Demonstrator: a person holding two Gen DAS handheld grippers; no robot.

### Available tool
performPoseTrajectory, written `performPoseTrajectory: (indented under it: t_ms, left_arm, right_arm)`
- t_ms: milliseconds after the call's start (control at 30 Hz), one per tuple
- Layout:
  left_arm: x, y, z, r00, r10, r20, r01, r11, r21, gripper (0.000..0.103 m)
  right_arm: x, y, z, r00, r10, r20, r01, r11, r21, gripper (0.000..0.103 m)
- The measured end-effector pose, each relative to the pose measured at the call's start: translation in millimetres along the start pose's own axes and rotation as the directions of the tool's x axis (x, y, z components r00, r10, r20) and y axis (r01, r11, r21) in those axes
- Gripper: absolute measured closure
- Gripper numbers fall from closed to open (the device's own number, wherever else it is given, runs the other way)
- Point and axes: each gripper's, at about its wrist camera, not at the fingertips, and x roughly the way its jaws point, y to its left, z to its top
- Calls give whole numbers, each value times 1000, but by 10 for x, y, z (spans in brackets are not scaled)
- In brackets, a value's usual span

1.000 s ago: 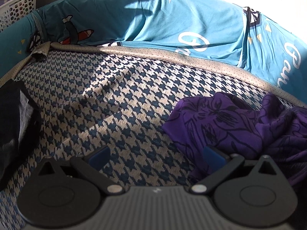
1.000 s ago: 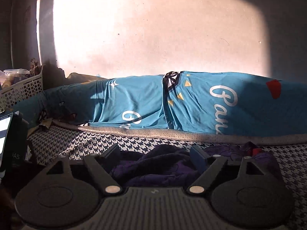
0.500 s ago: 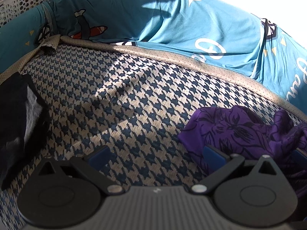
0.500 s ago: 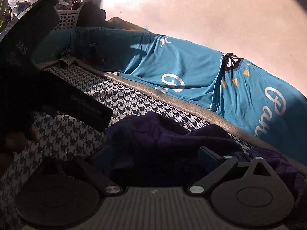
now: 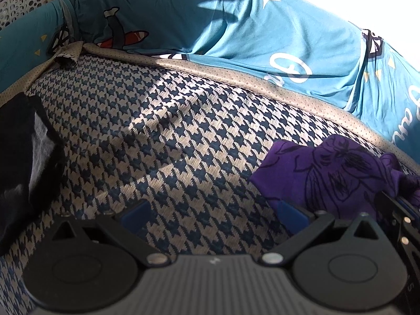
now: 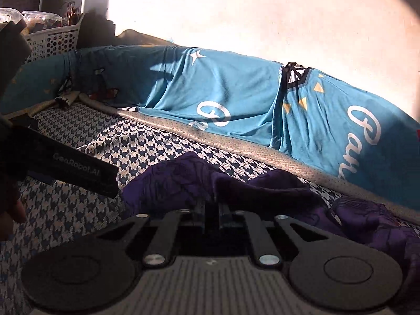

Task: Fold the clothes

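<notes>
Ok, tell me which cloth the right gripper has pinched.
The purple floral garment: the right gripper is shut on its crumpled fold. The black cloth lies apart, and the teal sheet is draped behind.

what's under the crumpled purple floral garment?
The crumpled purple floral garment lies on the navy-and-cream houndstooth mat, which shows all around it. Whatever sits directly beneath its folds is covered. The right gripper is shut on its near edge.

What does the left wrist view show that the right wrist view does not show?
Only the left wrist view: the left gripper open over the houndstooth cover, and a black garment. Only the right wrist view: the right gripper shut on the purple garment, and the sunlit wall. Both: purple garment, blue sheet, white basket.
</notes>
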Motion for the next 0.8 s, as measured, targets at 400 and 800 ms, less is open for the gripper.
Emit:
performPoseTrajectory:
  t_ms: [400, 800]
  left_arm:
    - [17, -187, -95, 999, -46, -15, 46, 997, 61, 0]
    - [-22, -545, -308, 991, -129, -27, 132, 974, 186, 0]
  right_arm:
    - [-464, -1437, 60, 894, -448, 21, 370, 762, 532, 95]
    - [-801, -1886, -77, 843, -537, -36, 434, 638, 636, 73]
